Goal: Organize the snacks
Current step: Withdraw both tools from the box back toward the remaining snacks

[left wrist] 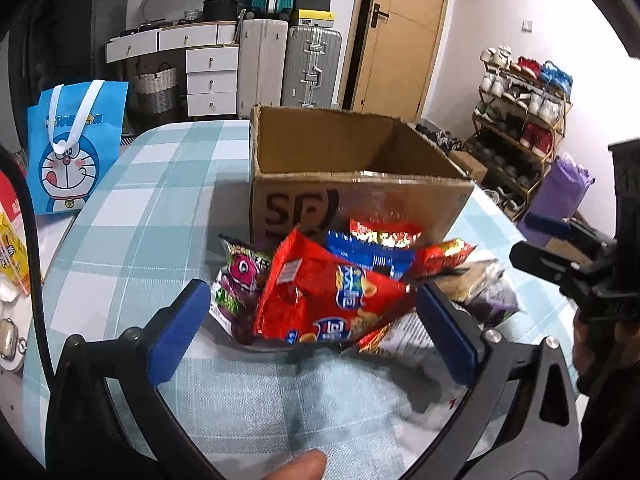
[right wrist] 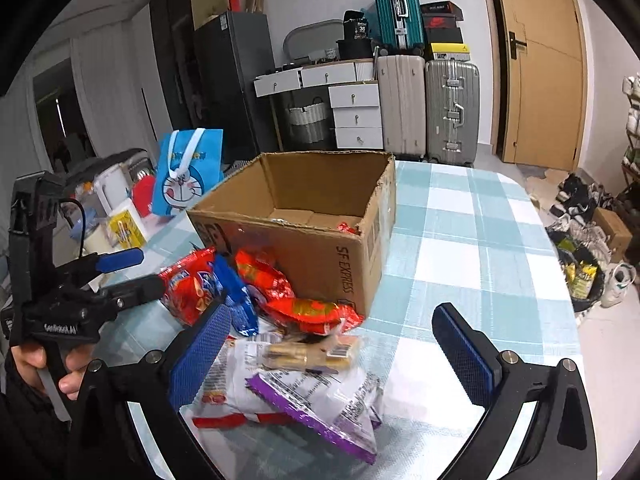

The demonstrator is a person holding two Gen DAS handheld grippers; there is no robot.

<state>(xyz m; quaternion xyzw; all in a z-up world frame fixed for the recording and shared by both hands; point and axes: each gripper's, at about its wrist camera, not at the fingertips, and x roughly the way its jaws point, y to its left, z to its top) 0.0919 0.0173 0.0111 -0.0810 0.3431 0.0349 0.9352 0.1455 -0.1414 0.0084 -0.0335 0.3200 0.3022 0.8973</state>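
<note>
On the far left of the table [left wrist: 132, 216], covered by a blue-and-white checked cloth, a blue cartoon gift bag [left wrist: 76, 148] stands upright near the edge. My left gripper [left wrist: 316, 320] comes next: its blue pads stand wide apart, clamped on nothing. Between them, in the left wrist view, lies a red chip bag [left wrist: 320, 296]; I cannot tell whether either pad touches it. Just left of that bag sits a green-and-purple packet [left wrist: 236, 280], and behind it a blue packet [left wrist: 368, 256] and two red-and-gold packets [left wrist: 384, 232].

The whole snack pile rests on the cloth against the near wall of an open cardboard box [right wrist: 304, 240]. The box stands upright, flaps off. One small red wrapper [right wrist: 346, 227] shows on its floor; the rest of the floor visible is bare.

To the right, my right gripper [right wrist: 340, 356] also has its pads fully apart and holds nothing. Between them lie a clear packet of biscuits [right wrist: 308, 354], a white packet with red trim [right wrist: 228, 396] and a purple-edged packet [right wrist: 320, 408], overlapping. The left pad sits just beside the white packet; contact is unclear.
</note>
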